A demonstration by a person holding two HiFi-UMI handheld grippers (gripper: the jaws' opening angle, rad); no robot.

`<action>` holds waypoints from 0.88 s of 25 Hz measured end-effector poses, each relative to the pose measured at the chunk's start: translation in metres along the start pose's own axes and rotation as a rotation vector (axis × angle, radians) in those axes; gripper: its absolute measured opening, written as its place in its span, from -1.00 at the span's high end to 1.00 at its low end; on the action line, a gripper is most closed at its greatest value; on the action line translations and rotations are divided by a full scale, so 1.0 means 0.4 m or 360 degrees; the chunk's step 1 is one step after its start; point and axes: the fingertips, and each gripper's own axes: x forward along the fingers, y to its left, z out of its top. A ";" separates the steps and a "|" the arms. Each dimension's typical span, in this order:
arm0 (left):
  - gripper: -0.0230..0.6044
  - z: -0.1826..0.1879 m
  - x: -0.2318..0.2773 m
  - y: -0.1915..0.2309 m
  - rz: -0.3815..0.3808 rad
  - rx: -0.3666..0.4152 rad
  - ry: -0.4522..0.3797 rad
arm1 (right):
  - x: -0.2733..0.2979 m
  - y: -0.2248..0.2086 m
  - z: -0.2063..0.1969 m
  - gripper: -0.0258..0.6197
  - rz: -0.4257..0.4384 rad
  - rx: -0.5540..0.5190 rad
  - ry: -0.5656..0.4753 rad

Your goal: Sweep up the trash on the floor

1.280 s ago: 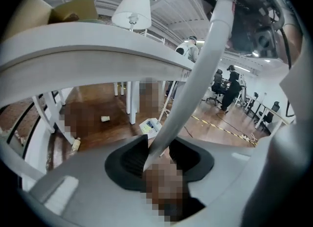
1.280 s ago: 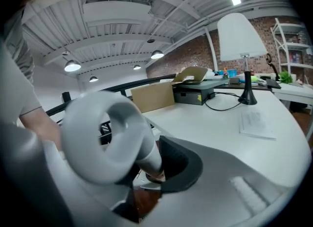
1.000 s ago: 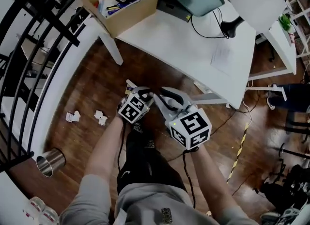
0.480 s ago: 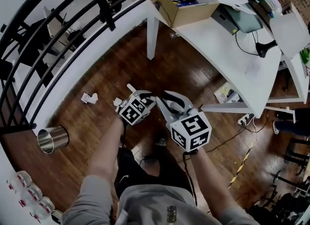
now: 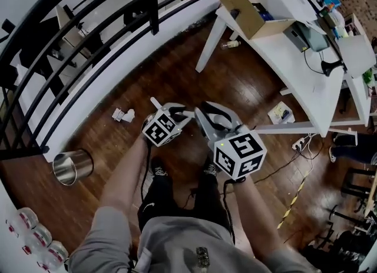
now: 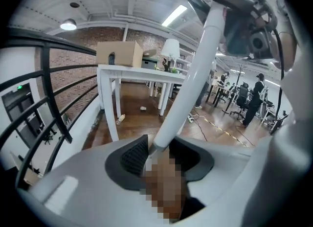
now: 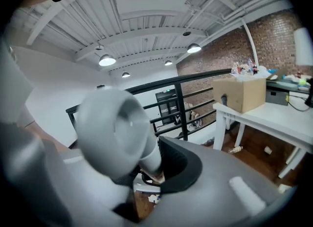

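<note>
Left gripper has its jaws clamped on a white pole. In its own view the pole slants up and to the right from the pads toward the right gripper. That one's jaws are closed round the pole too, and a thick rounded end looms close to its camera. The head view catches just a short stretch lying across between the two. It also gives the clear look at the crumpled paper on the wood floor, left of the grippers, near the railing and a metal bin.
</note>
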 end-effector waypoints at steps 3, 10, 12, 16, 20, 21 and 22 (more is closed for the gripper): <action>0.49 0.032 -0.117 0.047 0.0048 0.0012 -0.0048 | 0.030 0.113 0.087 0.70 0.0054 -0.0132 -0.0023; 0.48 0.005 -0.319 0.162 0.0207 0.0063 0.0022 | 0.106 0.246 0.172 0.70 0.0214 -0.0083 -0.0089; 0.48 -0.013 -0.359 0.189 0.0250 0.0067 0.0073 | 0.132 0.250 0.177 0.70 0.0252 0.0019 -0.0115; 0.48 -0.113 -0.433 0.244 0.0267 0.0032 0.0193 | 0.217 0.293 0.151 0.70 0.0304 0.0192 -0.0123; 0.48 -0.265 -0.466 0.287 0.0206 0.0020 0.0314 | 0.322 0.354 0.053 0.70 0.0262 0.0331 -0.0077; 0.48 -0.307 -0.458 0.294 0.0174 0.0016 0.0342 | 0.346 0.359 0.022 0.70 0.0221 0.0373 -0.0060; 0.48 -0.346 -0.443 0.297 0.0128 0.0015 0.0366 | 0.366 0.358 -0.010 0.70 0.0166 0.0413 -0.0042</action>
